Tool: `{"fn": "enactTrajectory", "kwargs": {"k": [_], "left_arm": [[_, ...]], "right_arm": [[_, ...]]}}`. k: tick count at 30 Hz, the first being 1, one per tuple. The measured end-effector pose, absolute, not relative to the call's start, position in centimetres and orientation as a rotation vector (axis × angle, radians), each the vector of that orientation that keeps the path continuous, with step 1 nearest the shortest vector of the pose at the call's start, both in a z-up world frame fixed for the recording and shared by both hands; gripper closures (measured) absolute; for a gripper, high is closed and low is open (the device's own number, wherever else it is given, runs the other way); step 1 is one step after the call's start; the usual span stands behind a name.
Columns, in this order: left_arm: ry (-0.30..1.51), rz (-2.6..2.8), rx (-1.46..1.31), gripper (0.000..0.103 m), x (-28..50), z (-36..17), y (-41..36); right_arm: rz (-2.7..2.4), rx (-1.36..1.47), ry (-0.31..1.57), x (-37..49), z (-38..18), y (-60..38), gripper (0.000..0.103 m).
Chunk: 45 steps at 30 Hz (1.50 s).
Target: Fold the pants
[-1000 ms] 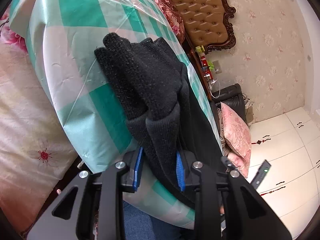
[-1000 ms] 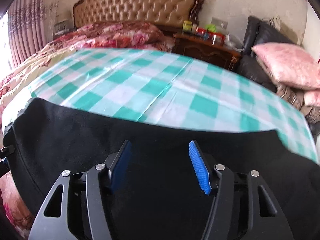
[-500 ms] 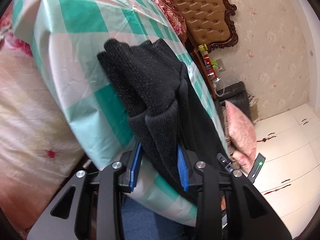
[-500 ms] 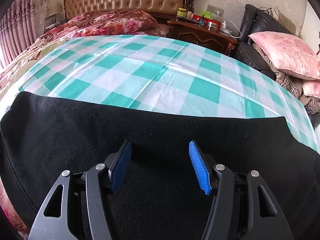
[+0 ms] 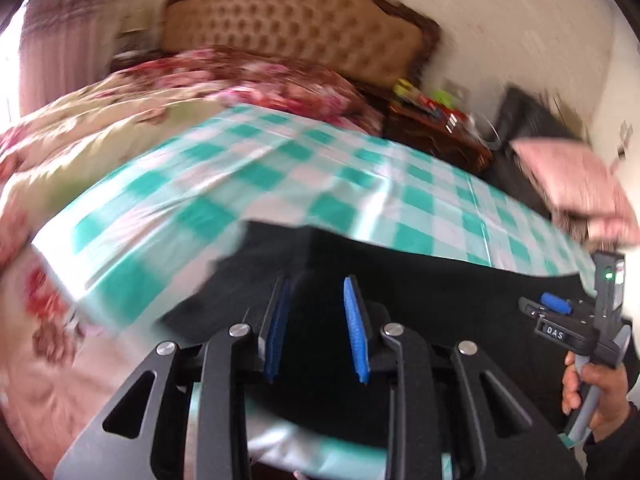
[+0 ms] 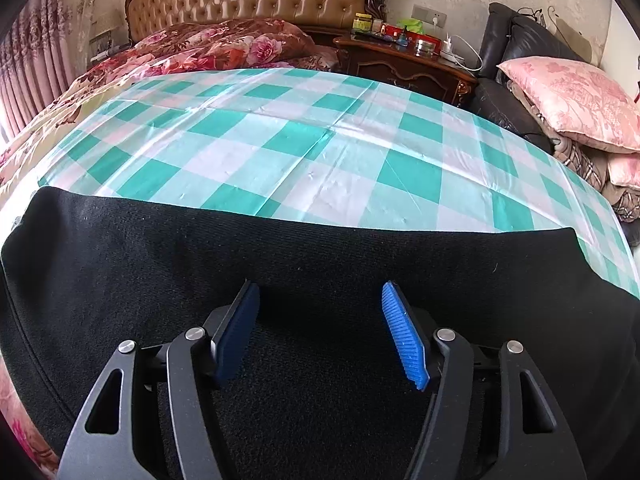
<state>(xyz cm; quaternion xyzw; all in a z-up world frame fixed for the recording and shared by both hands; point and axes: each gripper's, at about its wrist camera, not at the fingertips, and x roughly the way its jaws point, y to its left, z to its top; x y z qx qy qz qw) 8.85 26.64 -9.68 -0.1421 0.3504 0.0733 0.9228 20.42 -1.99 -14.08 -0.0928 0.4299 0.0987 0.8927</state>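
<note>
The black pants (image 6: pixel 280 264) lie flat across the near edge of a green-and-white checked cloth (image 6: pixel 304 136) that covers the bed, their far edge running straight from side to side. The right gripper (image 6: pixel 320 332) hovers over the dark fabric with its blue pads (image 6: pixel 404 344) spread wide and opening further; nothing is pinched between them. In the blurred left wrist view, the left gripper (image 5: pixel 316 320) is narrowing, its pads close together and closing; dark cloth sits between and under them, but the blur hides whether they press on it. At the right edge of that view a hand (image 5: pixel 596 396) holds the other gripper's handle. On the wooden nightstand (image 6: pixel 404 64) beyond the bed stand a yellow-lidded jar (image 6: pixel 362 22) and a round tin (image 6: pixel 428 45); their contents cannot be made out. A pink pillow (image 6: pixel 572 100) rests on a black chair (image 6: pixel 520 36).
</note>
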Motion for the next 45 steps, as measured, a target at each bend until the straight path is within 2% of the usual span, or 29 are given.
{"fn": "enactTrajectory", "kwargs": {"k": [7, 9, 16, 19, 23, 26, 27, 31, 32, 38, 40, 41, 45], "left_arm": [[0.966, 0.153, -0.242, 0.075, 18.4, -14.4, 23.4], [0.957, 0.19, -0.295, 0.075, 18.5, -15.5, 24.1], [0.924, 0.238, -0.228, 0.074, 18.0, -15.8, 23.0], [0.905, 0.236, -0.22, 0.074, 17.7, -15.9, 23.0], [0.865, 0.228, -0.256, 0.074, 17.3, -15.7, 23.3], [0.772, 0.179, -0.259, 0.063, 14.7, -13.8, 21.7], [0.746, 0.125, -0.222, 0.062, 13.8, -13.0, 20.4], [0.723, -0.138, -0.002, 0.06, 9.8, -11.0, 13.4], [0.725, -0.208, 0.064, 0.056, 8.6, -10.8, 11.6], [0.739, -0.393, 0.238, 0.049, 4.3, -11.8, 6.6], [0.752, -0.414, 0.278, 0.049, 3.8, -12.7, 5.7], [0.754, -0.422, 0.311, 0.049, 3.5, -13.1, 5.3], [0.732, -0.449, 0.453, 0.048, 2.3, -14.1, 3.6]], "right_arm": [[0.212, -0.173, 0.9, 20.6, -14.1, -2.3, 0.038], [0.218, -0.165, 0.901, 20.7, -14.1, -2.3, 0.037], [0.278, -0.041, 0.845, 19.0, -12.1, -4.8, 0.037], [0.275, 0.023, 0.779, 16.4, -9.3, -9.1, 0.035], [0.088, 0.191, 0.724, 11.9, -6.8, -20.5, 0.033], [-0.104, 0.307, 0.685, 7.5, -6.1, -28.7, 0.033], [-0.199, 0.348, 0.668, 5.5, -5.9, -32.1, 0.033], [-0.461, 0.482, 0.619, 0.0, -6.0, -41.5, 0.03], [-0.502, 0.499, 0.635, -0.6, -6.4, -43.3, 0.03], [-0.497, 0.734, 0.723, -0.3, -9.8, -49.2, 0.03], [-0.478, 0.756, 0.743, 0.5, -10.4, -49.8, 0.047], [-0.475, 0.748, 0.755, 0.7, -10.6, -49.9, 0.062], [-0.468, 0.672, 0.763, 1.6, -9.8, -49.6, 0.068]]}}
